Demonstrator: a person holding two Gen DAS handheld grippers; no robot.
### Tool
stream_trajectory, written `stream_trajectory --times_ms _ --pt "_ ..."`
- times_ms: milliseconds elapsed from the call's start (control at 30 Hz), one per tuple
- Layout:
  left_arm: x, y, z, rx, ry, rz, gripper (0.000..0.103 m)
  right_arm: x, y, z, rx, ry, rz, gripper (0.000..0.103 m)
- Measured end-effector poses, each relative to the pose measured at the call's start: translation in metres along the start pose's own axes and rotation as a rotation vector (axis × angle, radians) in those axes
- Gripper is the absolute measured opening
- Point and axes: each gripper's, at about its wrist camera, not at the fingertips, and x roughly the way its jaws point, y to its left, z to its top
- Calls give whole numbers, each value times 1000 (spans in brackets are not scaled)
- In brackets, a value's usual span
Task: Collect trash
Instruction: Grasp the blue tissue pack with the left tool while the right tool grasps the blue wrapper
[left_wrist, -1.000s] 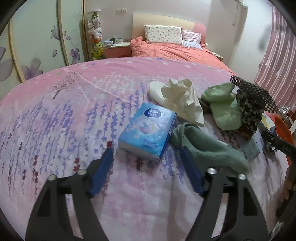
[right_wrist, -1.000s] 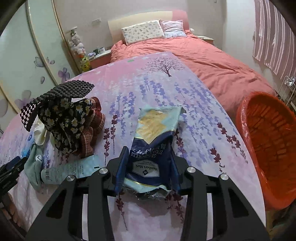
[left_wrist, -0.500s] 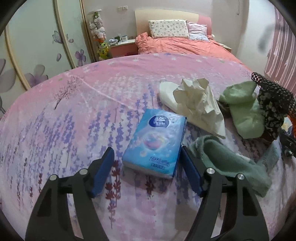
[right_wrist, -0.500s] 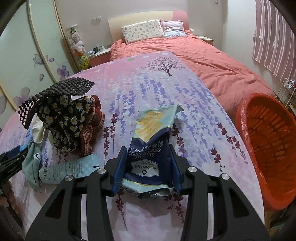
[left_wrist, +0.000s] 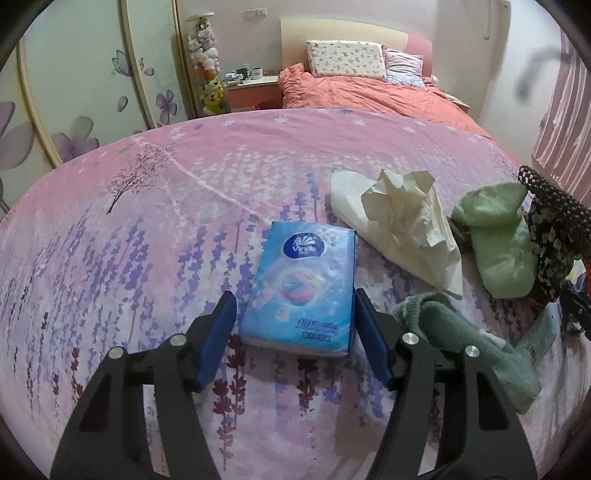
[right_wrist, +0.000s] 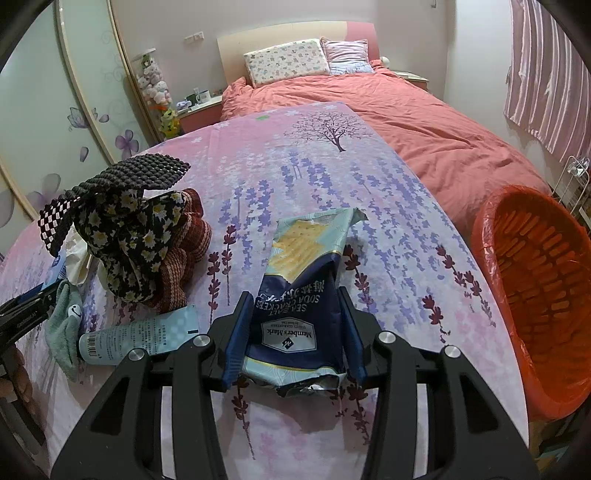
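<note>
Since a second ago, advanced over the pink flowered surface (left_wrist: 155, 229) until the left gripper (left_wrist: 293, 308) straddles the blue tissue pack (left_wrist: 301, 288), which earlier lay ahead of the fingertips. Jaws closing, pack between them: right pad touching or nearly touching the pack's edge, left pad a little apart, no firm squeeze visible. Pack flat on the surface. Ahead and to the right of this gripper, a crumpled cream paper bag (left_wrist: 402, 229); further right, a light green cloth (left_wrist: 498, 240) beside a dark floral fabric bundle (left_wrist: 557, 236); just right of the right finger, a darker green towel (left_wrist: 465, 347).

On to the right wrist view: unmoved against the earlier frame, right gripper (right_wrist: 295, 314) clamped on a soda cracker bag (right_wrist: 303, 295), both pads pressing its crumpled sides, the torn top pointing away from the gripper. Left of it, a pale tube (right_wrist: 136, 336) lying flat, then the floral bundle against a reddish knitted cloth (right_wrist: 184, 258). Far right, beyond the surface's edge, an orange basket (right_wrist: 546, 295) with a thin liner.
</note>
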Motion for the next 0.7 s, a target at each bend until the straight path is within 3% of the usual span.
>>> stream_trajectory --times_ms 233,467,700 --pt "0 3 -3 -18 5 12 70 0 -3 0 4 -1 5 46" --pt "-2 7 -4 -30 3 4 69 -2 -5 0 10 -4 4 45" --pt "-1 3 1 -6 -5 -9 56 -3 -11 1 47 -13 35 42"
